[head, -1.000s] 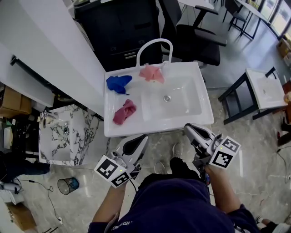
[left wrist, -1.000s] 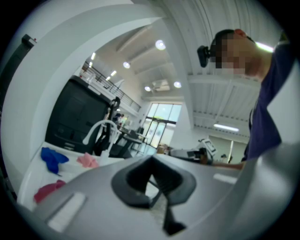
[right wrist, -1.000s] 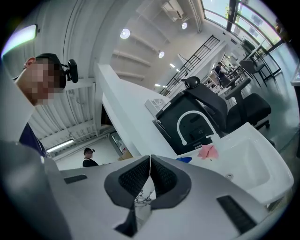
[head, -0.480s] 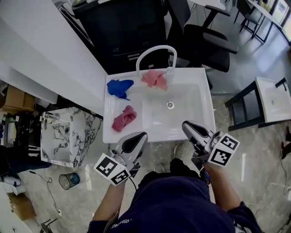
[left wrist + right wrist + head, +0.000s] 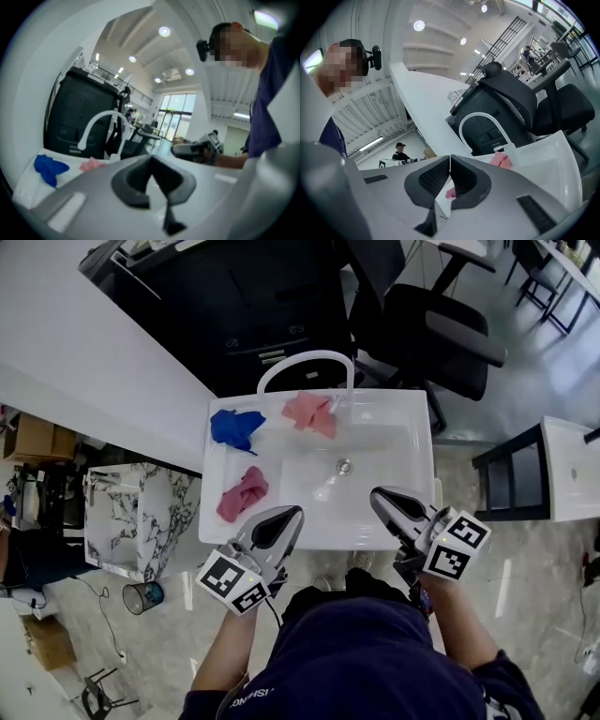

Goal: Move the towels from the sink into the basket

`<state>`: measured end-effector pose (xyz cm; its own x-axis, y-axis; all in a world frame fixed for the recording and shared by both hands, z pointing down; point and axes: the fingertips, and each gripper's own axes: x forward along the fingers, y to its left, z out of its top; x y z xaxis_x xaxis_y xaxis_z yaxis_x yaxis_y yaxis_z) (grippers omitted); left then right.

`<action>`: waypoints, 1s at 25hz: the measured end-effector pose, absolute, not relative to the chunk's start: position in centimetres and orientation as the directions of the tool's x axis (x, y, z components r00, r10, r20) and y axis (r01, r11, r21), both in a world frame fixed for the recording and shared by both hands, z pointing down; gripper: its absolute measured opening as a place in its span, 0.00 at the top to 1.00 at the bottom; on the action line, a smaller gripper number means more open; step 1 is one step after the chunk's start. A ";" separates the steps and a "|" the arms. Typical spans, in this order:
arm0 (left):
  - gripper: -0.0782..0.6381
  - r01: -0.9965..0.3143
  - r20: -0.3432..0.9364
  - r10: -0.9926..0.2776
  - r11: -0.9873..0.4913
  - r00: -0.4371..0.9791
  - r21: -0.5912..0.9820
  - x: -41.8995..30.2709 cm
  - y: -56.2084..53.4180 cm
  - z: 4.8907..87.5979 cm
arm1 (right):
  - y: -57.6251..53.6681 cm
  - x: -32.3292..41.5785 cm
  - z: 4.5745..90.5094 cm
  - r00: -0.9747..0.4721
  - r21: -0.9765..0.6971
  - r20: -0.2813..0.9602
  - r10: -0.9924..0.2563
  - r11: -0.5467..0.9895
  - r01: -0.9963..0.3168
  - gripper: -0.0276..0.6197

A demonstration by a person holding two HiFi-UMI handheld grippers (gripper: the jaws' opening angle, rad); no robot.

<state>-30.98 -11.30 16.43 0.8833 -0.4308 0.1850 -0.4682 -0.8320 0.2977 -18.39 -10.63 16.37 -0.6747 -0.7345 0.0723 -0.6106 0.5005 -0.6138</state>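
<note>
Three towels are lying on the white sink (image 5: 412,442), none of them lifted yet: a blue towel (image 5: 234,427) at the back left corner, a pale pink towel (image 5: 311,412) against the foot of the tap (image 5: 305,360), and a dark pink towel (image 5: 243,494) on the flat left shelf beside the basin, nearest the person. All three are resting where they lay a second ago; what is changing is the approach. The person is stepping up to the sink, so that the left gripper (image 5: 289,514) and the right gripper (image 5: 378,495), which were hanging short of the front rim, are now reaching over it. The left one is coming close to the dark pink towel and the right one is pointing over the basin toward the drain. Both pairs of tongs are staying pressed together with nothing between them, as each gripper view is showing along its own jaws. This is reading as the end of the walk-up and the start of the first pick: the tongs are needing to spread before either can take cloth, and the dark pink towel is looking like the likeliest first target. The basket is not showing in any view, so where the towels are going cannot be told. An office chair (image 5: 441,329) is standing behind the sink, well apart from the work.
</note>
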 end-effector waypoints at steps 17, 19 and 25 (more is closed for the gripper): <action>0.88 -0.506 0.224 -0.455 -0.808 0.862 0.302 -26.4 -16.7 18.4 | -14.9 -14.1 18.6 -0.708 -0.642 0.106 -0.698 0.495 -0.585 0.94; 0.88 -0.501 0.229 -0.449 -0.813 0.864 0.298 -26.4 -17.5 18.6 | -15.2 -14.1 18.8 -0.701 -0.642 0.115 -0.704 0.485 -0.593 0.94; 0.88 -0.484 0.259 -0.417 -0.816 0.871 0.316 -27.2 -20.7 21.7 | -16.2 -14.6 20.2 -0.665 -0.653 0.159 -0.729 0.428 -0.625 0.94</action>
